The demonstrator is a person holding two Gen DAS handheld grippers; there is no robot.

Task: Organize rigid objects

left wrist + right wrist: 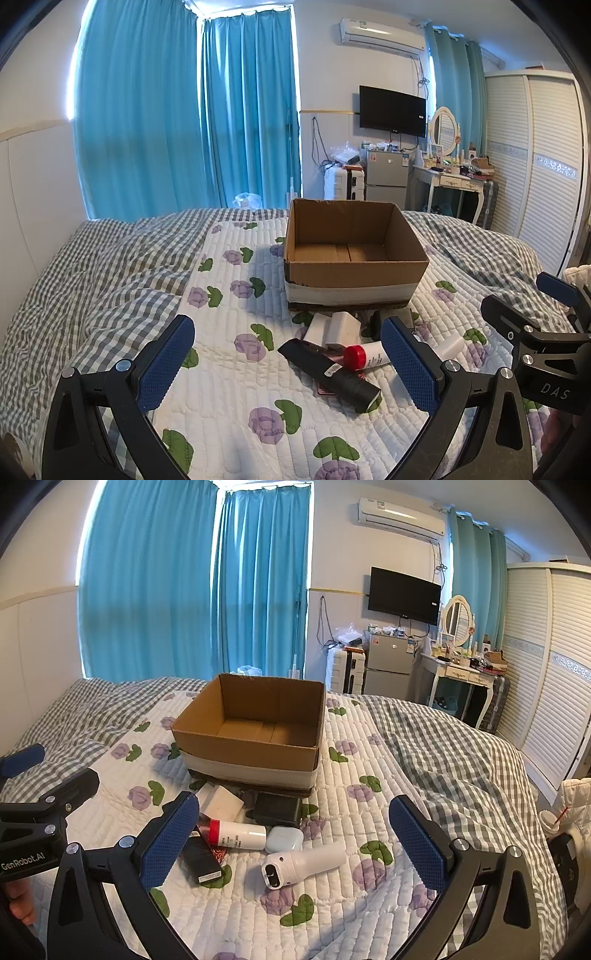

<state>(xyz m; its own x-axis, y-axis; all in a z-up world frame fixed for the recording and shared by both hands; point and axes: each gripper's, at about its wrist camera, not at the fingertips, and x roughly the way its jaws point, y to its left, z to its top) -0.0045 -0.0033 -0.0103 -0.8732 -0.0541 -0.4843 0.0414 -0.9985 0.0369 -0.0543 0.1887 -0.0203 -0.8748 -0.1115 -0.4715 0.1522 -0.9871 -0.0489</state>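
Left gripper: nearest the lens, jaws wide apart and holding nothing, poised over the quilted bed cover just short of the clutter.
Right gripper: likewise spread and empty, hovering above the right side of the same pile.
Clutter: a black cylinder lies nearest on the left, a red-capped white tube behind it, a white handheld device and a pale earbud case to the right; a white block and a black adapter sit farther back, near the box.
Cardboard box: open and apparently empty, on the bed just beyond the pile.
Risk, crowding: the pieces touch and overlap, so closing on one could nudge or drag a neighbour.
Risk, rolling: the cylinder, tube and device are round and may roll on the soft, uneven quilt or slip from the pads.
Risk, collision: both grippers work the same small patch and could knock each other.
Risk, box: its near wall is close; a low carry may clip the rim.
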